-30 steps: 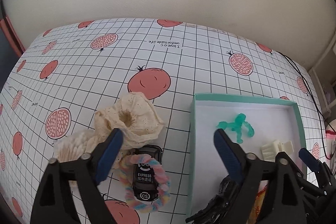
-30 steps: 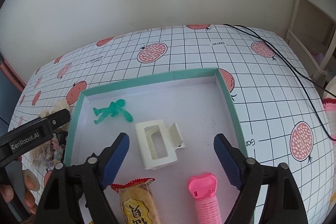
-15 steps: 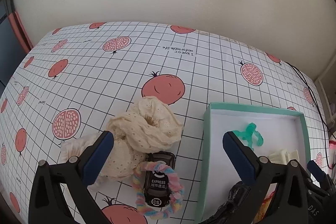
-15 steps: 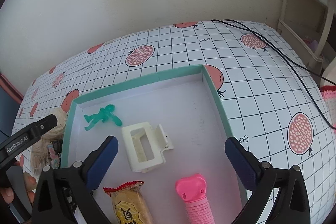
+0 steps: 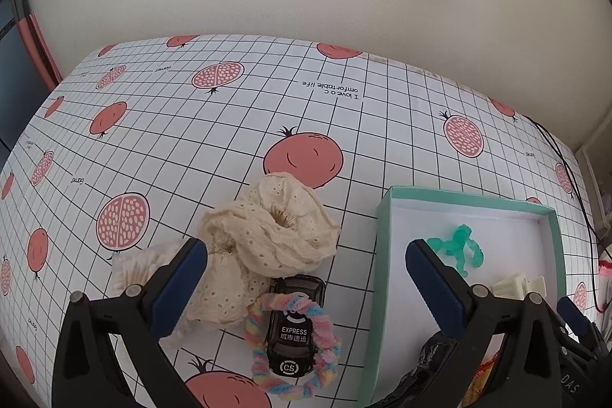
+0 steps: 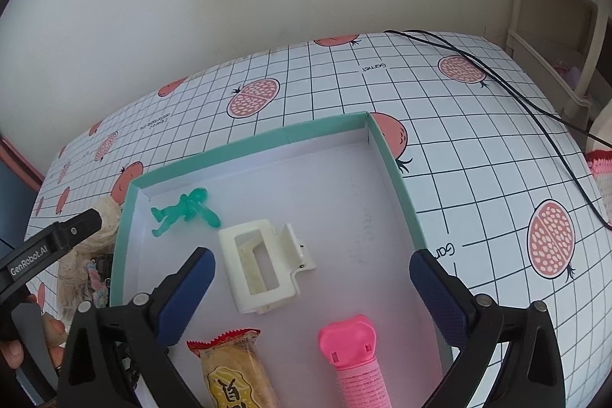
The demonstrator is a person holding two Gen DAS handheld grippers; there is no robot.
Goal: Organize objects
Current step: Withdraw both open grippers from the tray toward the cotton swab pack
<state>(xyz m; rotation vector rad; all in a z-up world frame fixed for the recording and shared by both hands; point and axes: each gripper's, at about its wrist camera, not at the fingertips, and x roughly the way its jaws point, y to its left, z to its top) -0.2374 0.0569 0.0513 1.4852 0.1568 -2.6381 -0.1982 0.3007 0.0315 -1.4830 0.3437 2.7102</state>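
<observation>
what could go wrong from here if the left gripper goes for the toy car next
The rainbow hair tie is looped around the black toy car, so a grab may lift both or snag. The cream lace cloth overlaps the car's far end and might drag along. The open left gripper sits near the teal box wall and may bump it.

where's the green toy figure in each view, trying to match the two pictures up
Left wrist view: green toy figure lies right of centre, in the far part of the teal box.
Right wrist view: green toy figure lies left of centre, in the box's far left corner.
Shared landmark: the white clip beside the figure.
</observation>
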